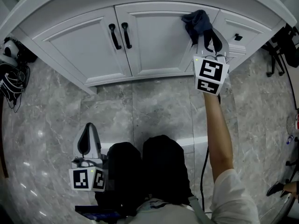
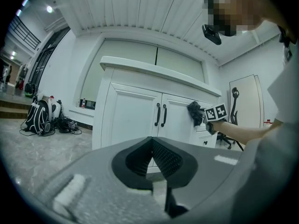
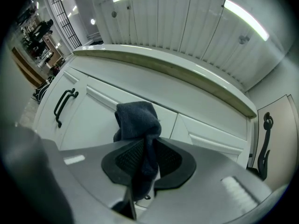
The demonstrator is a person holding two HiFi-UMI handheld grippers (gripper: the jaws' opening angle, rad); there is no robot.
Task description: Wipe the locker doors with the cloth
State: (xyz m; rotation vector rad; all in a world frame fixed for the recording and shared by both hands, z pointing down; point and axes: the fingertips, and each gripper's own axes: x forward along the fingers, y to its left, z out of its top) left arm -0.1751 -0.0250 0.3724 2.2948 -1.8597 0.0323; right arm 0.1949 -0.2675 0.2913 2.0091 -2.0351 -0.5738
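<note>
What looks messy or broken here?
Nothing really stands out. The white locker doors sit shut and level. The dark cloth is scrunched up rather than flat, pinched in the right tool up at the right-hand door. Bags and cables lie heaped on the floor left of the doors.

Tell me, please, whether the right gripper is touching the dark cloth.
Touching. The right gripper view shows the right gripper shut on the cloth, pads pressing both its sides.

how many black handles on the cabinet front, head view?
3. The left bar handle and right bar handle sit side by side where the double doors meet. A small pull is on the far-right panel. The cloth may hide another.
</note>
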